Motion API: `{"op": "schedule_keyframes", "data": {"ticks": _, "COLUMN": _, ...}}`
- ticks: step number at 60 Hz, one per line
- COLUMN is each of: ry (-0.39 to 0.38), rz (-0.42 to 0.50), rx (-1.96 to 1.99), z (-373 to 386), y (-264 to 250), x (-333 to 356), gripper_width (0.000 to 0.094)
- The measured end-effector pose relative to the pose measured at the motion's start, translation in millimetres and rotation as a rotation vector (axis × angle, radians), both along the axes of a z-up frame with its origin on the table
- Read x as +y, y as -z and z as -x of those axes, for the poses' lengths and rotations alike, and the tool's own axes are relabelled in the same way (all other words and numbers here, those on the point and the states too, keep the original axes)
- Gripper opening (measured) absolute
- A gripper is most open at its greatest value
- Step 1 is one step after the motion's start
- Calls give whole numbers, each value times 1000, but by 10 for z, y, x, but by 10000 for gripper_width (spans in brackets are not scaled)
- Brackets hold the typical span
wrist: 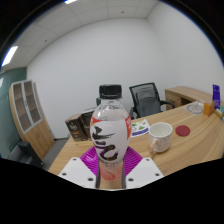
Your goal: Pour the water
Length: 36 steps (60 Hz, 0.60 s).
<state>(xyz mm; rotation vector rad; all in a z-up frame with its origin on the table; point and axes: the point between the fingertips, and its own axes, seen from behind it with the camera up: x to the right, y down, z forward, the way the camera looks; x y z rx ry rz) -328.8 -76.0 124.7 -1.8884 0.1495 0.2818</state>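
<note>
Pinched between the purple pads [92,158] of the claw [109,165]: a capped water bottle [110,135], upright, lifted above the tabletop [190,140]. Beyond and to the right, a white mug [161,137], well apart from the bottle. Best carried over the mug first, cap dealt with, then tilted slowly, neck kept above the rim. Farther back, an office chair [147,99] and a cabinet [30,115].
</note>
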Motion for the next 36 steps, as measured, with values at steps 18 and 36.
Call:
{"op": "schedule_keyframes", "data": {"ticks": 18, "ry": -75, "rz": 41, "rx": 1159, "z": 128, "y": -1024, "x": 556, "gripper_width": 281}}
{"op": "schedule_keyframes", "data": {"ticks": 36, "ry": 4, "rz": 211, "rx": 1779, "z": -145, "y": -679, "x": 965, "gripper_width": 280}}
